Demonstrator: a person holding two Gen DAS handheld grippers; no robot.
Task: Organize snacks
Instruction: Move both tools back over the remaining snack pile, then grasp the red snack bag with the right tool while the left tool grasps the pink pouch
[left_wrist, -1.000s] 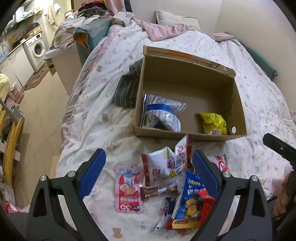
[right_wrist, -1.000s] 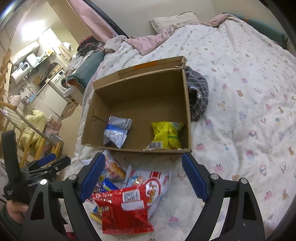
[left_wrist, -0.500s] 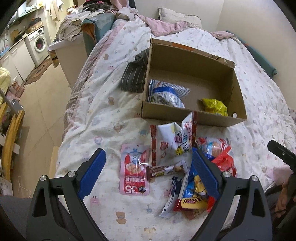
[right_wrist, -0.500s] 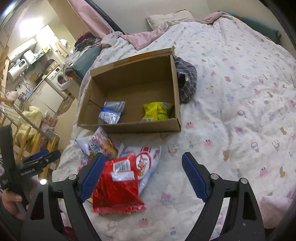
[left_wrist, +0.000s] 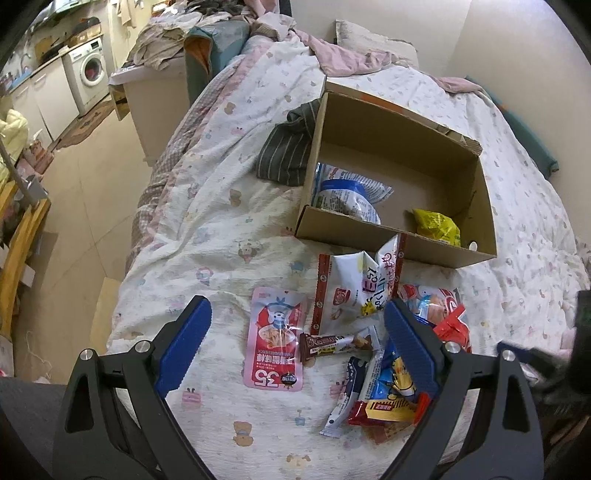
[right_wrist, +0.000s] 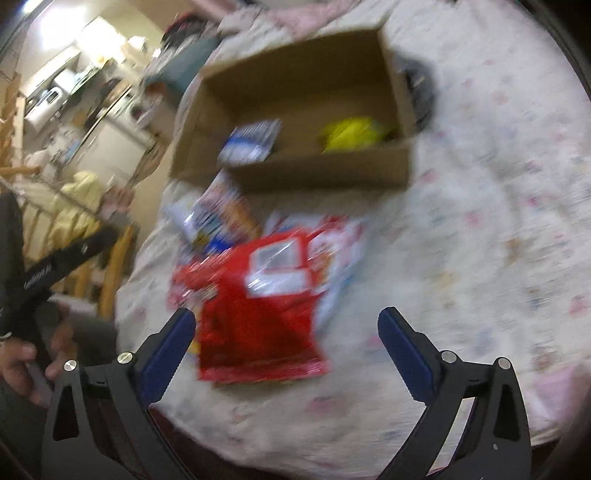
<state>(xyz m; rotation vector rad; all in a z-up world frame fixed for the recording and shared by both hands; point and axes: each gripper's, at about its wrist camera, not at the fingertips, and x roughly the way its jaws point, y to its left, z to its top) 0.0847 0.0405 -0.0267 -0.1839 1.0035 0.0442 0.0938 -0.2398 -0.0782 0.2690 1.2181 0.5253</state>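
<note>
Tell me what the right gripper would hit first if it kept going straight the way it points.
Most likely the red snack bag on the bed. It lies just ahead of the open right gripper, toward its left finger. The picture is blurred, so depth is uncertain.

Both grippers, left gripper (left_wrist: 297, 332) and right gripper (right_wrist: 286, 341), have black frames, blue ribbed pads and silver screws; white lettering, blurred, possibly a brand.

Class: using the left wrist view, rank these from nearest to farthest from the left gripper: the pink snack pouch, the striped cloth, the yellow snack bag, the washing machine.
1. Pink snack pouch: on the bed, between the left gripper's fingers.
2. Yellow snack bag: inside the cardboard box, right end.
3. Striped cloth: beside the box's left wall; close to the yellow bag's rank.
4. Washing machine: across the room, upper left.
</note>
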